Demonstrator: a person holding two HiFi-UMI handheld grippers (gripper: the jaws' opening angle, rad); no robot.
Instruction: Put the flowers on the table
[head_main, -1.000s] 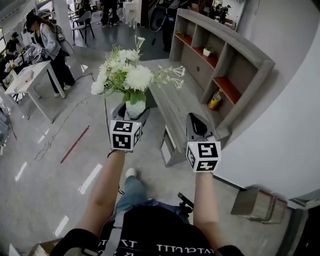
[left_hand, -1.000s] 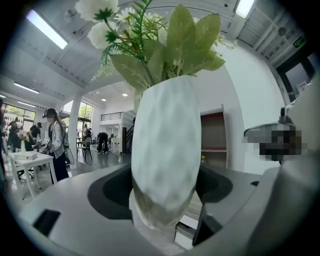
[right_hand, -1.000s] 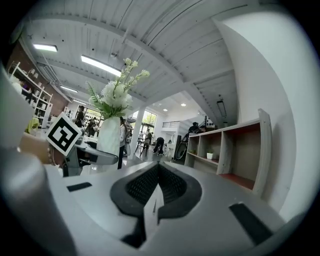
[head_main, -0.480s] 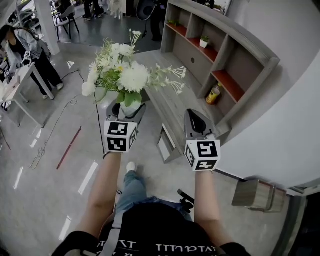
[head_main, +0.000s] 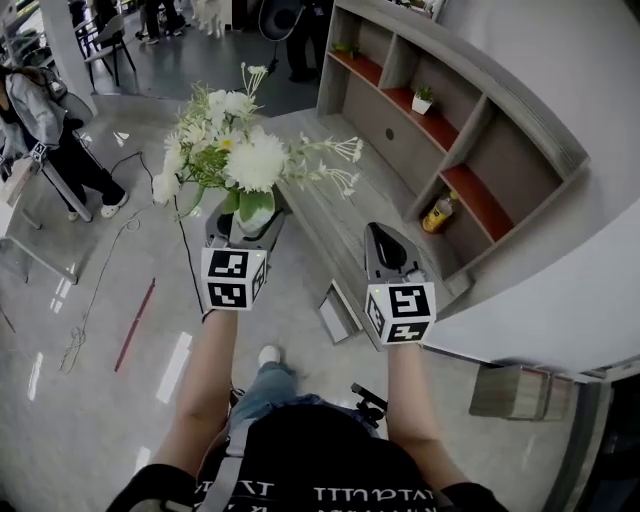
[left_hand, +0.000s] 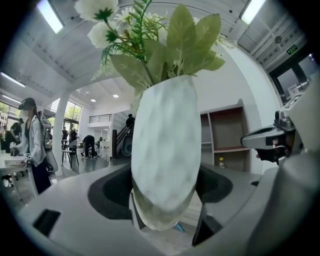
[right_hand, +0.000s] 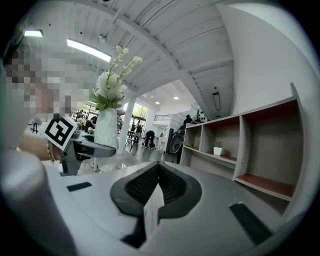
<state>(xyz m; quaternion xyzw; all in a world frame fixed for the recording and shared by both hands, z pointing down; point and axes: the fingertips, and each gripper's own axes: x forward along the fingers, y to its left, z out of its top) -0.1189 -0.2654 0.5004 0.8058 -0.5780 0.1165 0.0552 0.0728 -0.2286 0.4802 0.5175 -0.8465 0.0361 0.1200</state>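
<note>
We carry the flowers in the upper middle of the head view: a bunch of white blooms and green leaves standing in a white vase. The left gripper pinches that vase, one jaw on each side of its rounded lower body. In the left gripper view the dark pads press against both flanks, and the vase stands upright and fills the centre of the frame. The vase is off the floor, held only by those jaws. In the head view it lies over the left edge of the long grey table, which runs from the centre toward the top of the frame. The right gripper sits right of centre over that same table. Its jaws are pressed together with the ribbed pads meeting, and they hold nothing we can make out. Each gripper carries its marker cube toward the bottom of the frame, ahead of our bare forearms. A grey shelf unit with red-brown shelves fills the upper right. A yellow bottle stands on a lower shelf and a small potted plant on one further up the frame. At the upper left a person stands on the glossy floor, and a red line marks the floor at the left.
</note>
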